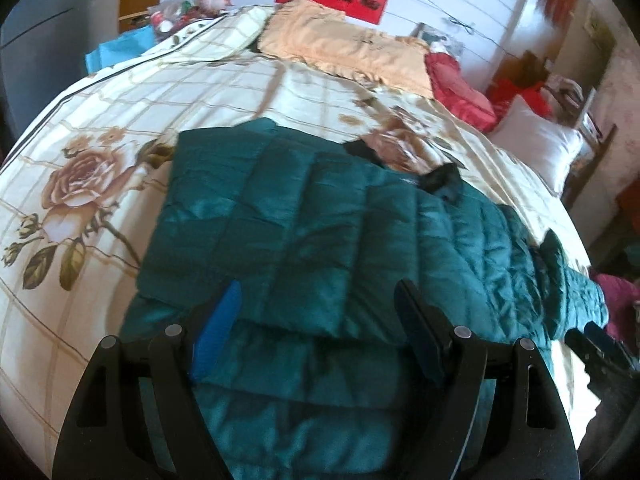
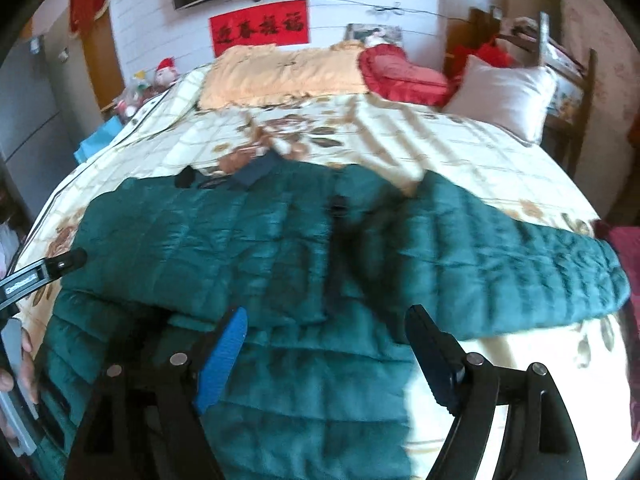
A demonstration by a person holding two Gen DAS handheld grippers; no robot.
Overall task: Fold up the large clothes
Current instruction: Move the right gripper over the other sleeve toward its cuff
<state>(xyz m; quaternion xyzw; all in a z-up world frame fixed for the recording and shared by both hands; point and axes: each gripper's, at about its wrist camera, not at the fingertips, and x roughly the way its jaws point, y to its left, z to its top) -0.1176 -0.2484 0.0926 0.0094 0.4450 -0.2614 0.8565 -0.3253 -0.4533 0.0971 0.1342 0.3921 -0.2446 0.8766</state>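
A large dark green quilted jacket (image 1: 320, 216) lies spread on the floral bedspread (image 1: 120, 120), its left sleeve folded over the body and its right sleeve (image 2: 520, 256) stretched out to the right. My left gripper (image 1: 316, 292) hovers above the jacket's lower part with its jaws wide apart and nothing between its blue pads. My right gripper (image 2: 328, 316) hangs over the jacket's hem, jaws wide too, with no cloth between the pads. The left gripper's tip (image 2: 68, 260) and a hand on it show at the left edge of the right wrist view.
At the head of the bed lie an orange pillow (image 2: 280, 72), a red heart cushion (image 2: 400, 72) and a white pillow (image 2: 504, 92). A chair (image 2: 572, 80) stands at the far right. Stuffed toys (image 1: 200, 4) crowd the far left corner. A dark red cloth (image 2: 624, 248) sits at the right edge.
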